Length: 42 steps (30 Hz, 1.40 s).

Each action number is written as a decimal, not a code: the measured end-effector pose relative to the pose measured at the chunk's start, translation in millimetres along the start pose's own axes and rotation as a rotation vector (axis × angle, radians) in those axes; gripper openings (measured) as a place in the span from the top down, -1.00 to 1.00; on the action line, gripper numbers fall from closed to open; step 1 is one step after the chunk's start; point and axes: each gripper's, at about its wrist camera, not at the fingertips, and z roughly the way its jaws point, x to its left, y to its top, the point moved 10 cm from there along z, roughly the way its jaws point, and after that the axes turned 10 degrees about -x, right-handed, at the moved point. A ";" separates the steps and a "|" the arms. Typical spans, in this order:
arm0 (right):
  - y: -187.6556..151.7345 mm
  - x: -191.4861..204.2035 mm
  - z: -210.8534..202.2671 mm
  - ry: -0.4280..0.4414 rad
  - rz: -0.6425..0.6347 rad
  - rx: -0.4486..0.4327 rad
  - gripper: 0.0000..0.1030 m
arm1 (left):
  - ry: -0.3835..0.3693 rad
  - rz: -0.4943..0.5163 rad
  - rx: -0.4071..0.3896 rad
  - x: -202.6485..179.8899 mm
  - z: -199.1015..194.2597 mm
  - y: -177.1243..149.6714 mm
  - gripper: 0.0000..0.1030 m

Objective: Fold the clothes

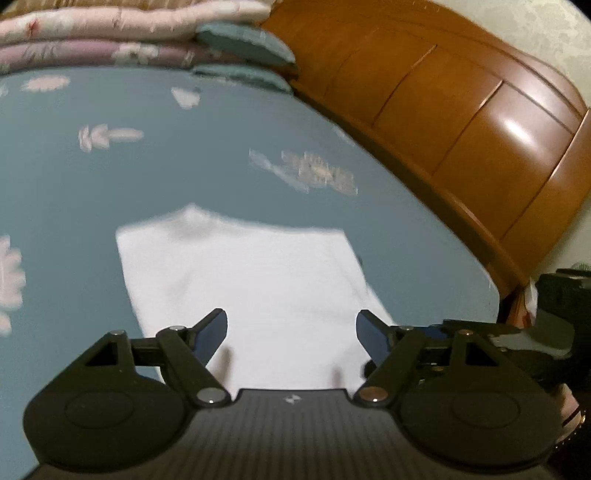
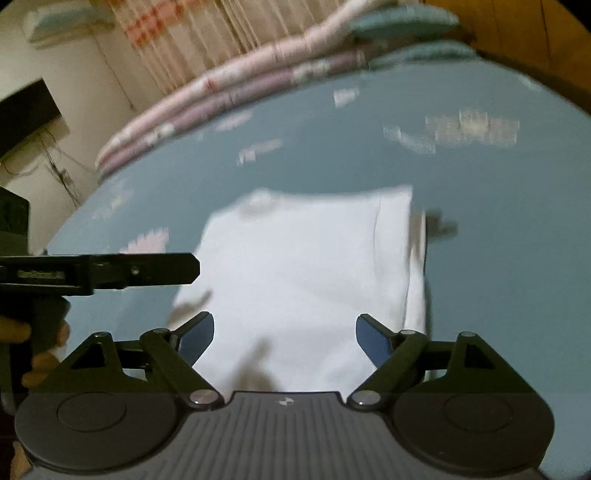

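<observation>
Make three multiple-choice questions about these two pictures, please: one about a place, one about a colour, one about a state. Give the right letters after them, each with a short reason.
1. Where does the white garment lie?
A. on the blue flowered bedsheet
B. on a wooden floor
C. across the stacked quilts

2. What colour is the headboard beside the bed?
A. white
B. orange-brown wood
C. black

3. How do the left tongs and the right tongs stand?
A. both shut on the garment
B. one is shut on the garment, the other open
C. both open, with no cloth between the pads

Answers:
1 A: blue sheet shows around the garment's far edge and both sides.
2 B: glossy orange-brown panels curve along the bed's edge.
3 C: in each wrist view the pads stand wide apart above the cloth, pinching nothing.
</observation>
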 end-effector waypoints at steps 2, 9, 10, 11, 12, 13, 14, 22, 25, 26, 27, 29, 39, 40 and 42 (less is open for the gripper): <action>-11.7 -2.2 -3.4 -0.008 0.009 0.017 -0.70 | 0.007 -0.014 0.036 0.4 1.6 -17.3 -0.49; -20.9 -4.1 -36.3 -0.072 -0.016 0.006 -0.78 | 0.025 -0.022 0.043 -6.7 -25.3 -34.4 -0.50; -20.5 -1.2 -40.4 -0.072 -0.027 -0.001 -0.82 | 0.021 -0.016 0.041 -9.7 -29.4 -34.2 -0.52; -19.8 2.6 -41.5 -0.064 -0.037 -0.004 -0.85 | 0.017 -0.008 0.040 -13.0 -33.0 -34.5 -0.54; -19.2 6.5 -42.6 -0.056 -0.047 -0.008 -0.87 | 0.015 -0.002 0.043 -16.5 -35.4 -35.7 -0.54; -18.7 10.3 -43.6 -0.048 -0.057 -0.011 -0.88 | 0.016 0.001 0.052 -19.1 -37.1 -39.4 -0.54; -20.6 13.0 -42.8 -0.047 -0.064 -0.005 -0.89 | 0.017 0.003 0.062 -21.4 -38.8 -43.7 -0.54; -53.7 12.6 -40.6 -0.070 -0.072 0.078 -0.91 | 0.001 -0.055 0.174 -25.0 -45.3 -85.1 -0.55; -58.2 10.2 -46.8 -0.089 -0.082 0.080 -0.91 | 0.016 -0.044 0.177 -25.0 -51.7 -81.7 -0.55; -54.6 11.4 -50.7 -0.089 -0.087 0.064 -0.91 | 0.025 -0.037 0.160 -24.0 -56.1 -75.9 -0.55; -50.5 13.4 -53.5 -0.083 -0.094 0.048 -0.91 | 0.041 -0.033 0.136 -22.1 -61.6 -67.8 -0.57; -42.7 17.9 -55.2 -0.075 -0.111 0.021 -0.95 | 0.075 -0.034 0.088 -15.7 -72.8 -50.3 -0.61; -68.6 25.4 -15.9 -0.168 -0.288 0.100 -1.00 | 0.202 -0.009 0.021 4.8 -98.6 -31.9 -0.63; -71.8 26.4 -17.2 -0.177 -0.318 0.101 -1.00 | 0.209 -0.013 0.024 6.4 -97.4 -33.3 -0.63; -70.3 30.4 -24.5 -0.175 -0.341 0.095 -1.00 | 0.219 -0.016 0.026 8.9 -94.9 -34.5 -0.63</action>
